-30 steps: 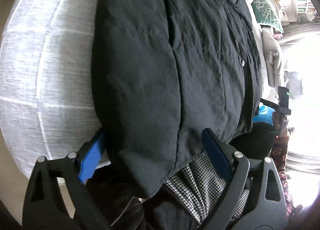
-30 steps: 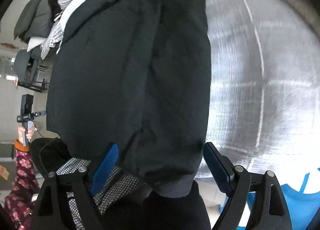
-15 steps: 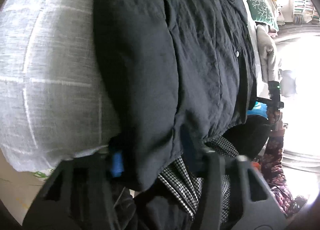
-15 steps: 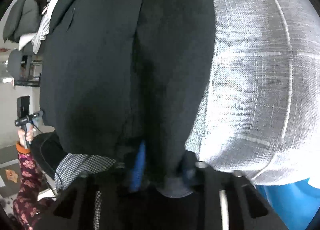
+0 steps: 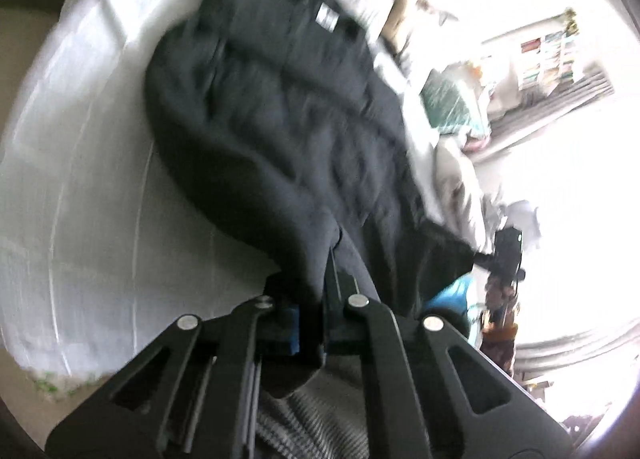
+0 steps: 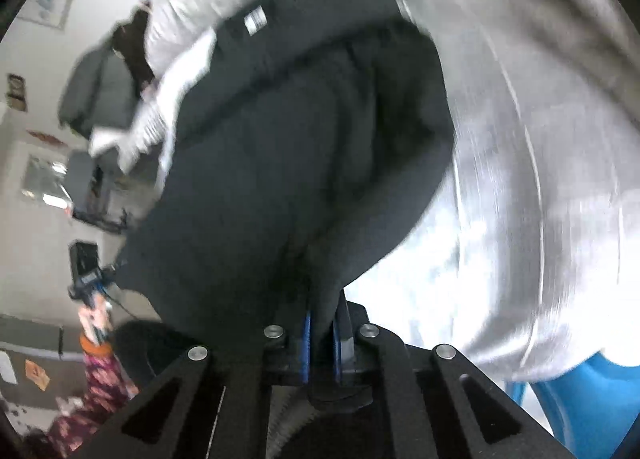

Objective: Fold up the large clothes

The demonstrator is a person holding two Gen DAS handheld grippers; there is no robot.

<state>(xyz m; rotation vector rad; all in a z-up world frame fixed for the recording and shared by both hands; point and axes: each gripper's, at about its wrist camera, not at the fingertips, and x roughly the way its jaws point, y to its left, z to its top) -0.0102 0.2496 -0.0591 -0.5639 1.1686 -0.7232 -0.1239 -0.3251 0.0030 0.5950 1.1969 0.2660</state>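
Note:
A large black jacket (image 5: 288, 111) lies on a light grey checked cloth surface (image 5: 80, 179), with a white label near its far collar. My left gripper (image 5: 320, 299) is shut on the jacket's near hem and lifts that edge off the surface. In the right wrist view the same jacket (image 6: 288, 147) fills the middle, and my right gripper (image 6: 322, 335) is shut on the hem's other corner, which bunches between the blue pads (image 6: 306, 335). Both views are motion-blurred.
Pale garments (image 5: 452, 163) and a green patterned cushion (image 5: 452, 103) lie beyond the jacket. A person in floral sleeves holds a black device (image 6: 86, 267) at the side. A blue object (image 6: 592, 399) stands by the surface's near right edge.
Both grippers went from open around the hem to shut on it. They have lifted the hem, so the jacket's collar and label now show.

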